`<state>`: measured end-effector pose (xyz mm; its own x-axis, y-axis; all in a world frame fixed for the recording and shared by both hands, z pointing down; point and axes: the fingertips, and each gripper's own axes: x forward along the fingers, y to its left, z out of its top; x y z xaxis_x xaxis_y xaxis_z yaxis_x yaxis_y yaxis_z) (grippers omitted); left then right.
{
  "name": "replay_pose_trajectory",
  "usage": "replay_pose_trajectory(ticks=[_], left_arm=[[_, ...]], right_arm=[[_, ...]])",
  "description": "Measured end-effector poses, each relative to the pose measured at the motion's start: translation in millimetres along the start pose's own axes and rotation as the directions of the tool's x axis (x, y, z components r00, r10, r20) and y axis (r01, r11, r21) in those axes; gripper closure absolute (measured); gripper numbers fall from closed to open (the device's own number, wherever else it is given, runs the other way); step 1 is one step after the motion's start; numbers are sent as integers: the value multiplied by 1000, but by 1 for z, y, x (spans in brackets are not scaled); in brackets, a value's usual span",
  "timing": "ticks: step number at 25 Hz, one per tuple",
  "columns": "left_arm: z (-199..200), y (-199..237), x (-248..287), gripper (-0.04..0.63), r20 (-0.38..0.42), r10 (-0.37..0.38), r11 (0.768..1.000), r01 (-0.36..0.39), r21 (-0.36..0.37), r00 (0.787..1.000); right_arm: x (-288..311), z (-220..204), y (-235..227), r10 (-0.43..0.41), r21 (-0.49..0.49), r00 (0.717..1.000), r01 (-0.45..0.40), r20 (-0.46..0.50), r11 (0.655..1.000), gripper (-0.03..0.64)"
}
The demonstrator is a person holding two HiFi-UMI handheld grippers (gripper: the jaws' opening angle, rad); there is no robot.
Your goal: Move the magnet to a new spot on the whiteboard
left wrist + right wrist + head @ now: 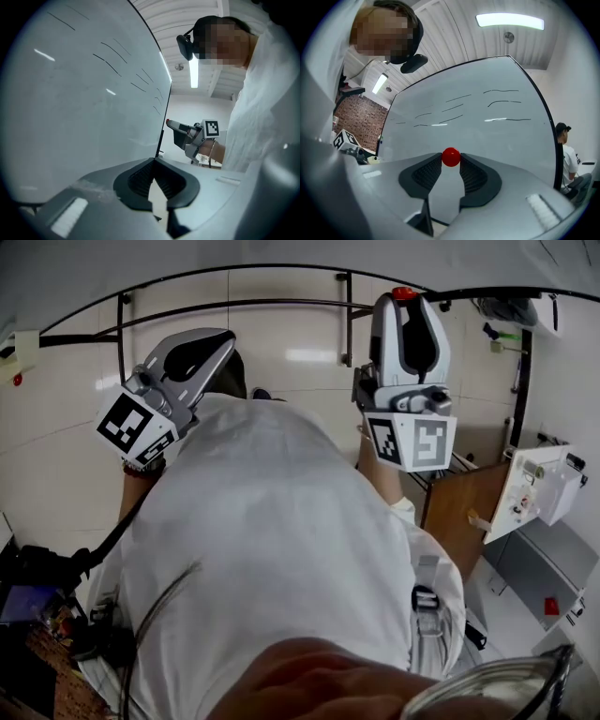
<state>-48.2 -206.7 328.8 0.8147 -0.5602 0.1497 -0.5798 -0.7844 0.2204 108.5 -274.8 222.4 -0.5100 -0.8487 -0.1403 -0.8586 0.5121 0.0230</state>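
**tongs_fan:** So, how far along do we reckon we are? In the right gripper view we've got the magnet (451,157) pinched at the very tips of the right tongs (451,160), so the pick-up part looks done to us.

**board_nerd:** Yeah, agreed. The right tongs are clamped on it from both sides, and the whiteboard (487,136) fills the view behind it. We can't tell from that view whether the magnet touches the board. In the left gripper view, though, the red tip sits out in the air beside the board's edge, so we'd call it off the board. What's left is the actual point: pressing it onto a fresh spot and letting go.

**tongs_fan:** And the left tongs (153,160)?

**board_nerd:** Clenched tip to tip with nothing between them, held close to the board. We don't see them playing any part here.

**tongs_fan:** What about the magnet itself?

**board_nerd:** Small, round, glossy red, like a little ball or button. Only its domed side shows. We can see a few dark marker strokes (502,101) up on the board with plain space below them, so we'd guess a landing spot is easy to find.
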Motion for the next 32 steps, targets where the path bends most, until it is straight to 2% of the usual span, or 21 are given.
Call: replay_pose_trajectory(ticks=[4,7,10,17,19,24,28,32], left_arm=[[3,-23,22,595,-45,-115,990,119,78,992],[0,-47,41,595,-98,-196,970,207,128,976],[-3,-66,43,595,-106,-266,949,280,149,958],[-4,-83,44,595,-103,-321,926,334,173,942],[-5,-73,43,595,-116,-354,913,370,175,928],[6,0,44,595,-127,-413,895,428,128,902],[0,-25,39,595,-136,-427,886,444,136,894],[4,-11,49,595,-150,-454,870,473,139,878]], right_arm=[[-7,18,-3,-14,-28,999,15,38,999,491],[-8,28,-3,-12,-63,999,15,47,998,491],[-14,35,1,-37,-72,997,42,60,997,491],[-24,47,-2,-101,-93,992,109,81,990,491],[-11,44,-5,-131,-96,989,137,75,986,491],[49,30,-5,-203,-110,976,211,75,971,491],[24,36,4,-181,-130,980,191,85,973,491],[44,29,1,-173,-135,984,179,52,975,491]])
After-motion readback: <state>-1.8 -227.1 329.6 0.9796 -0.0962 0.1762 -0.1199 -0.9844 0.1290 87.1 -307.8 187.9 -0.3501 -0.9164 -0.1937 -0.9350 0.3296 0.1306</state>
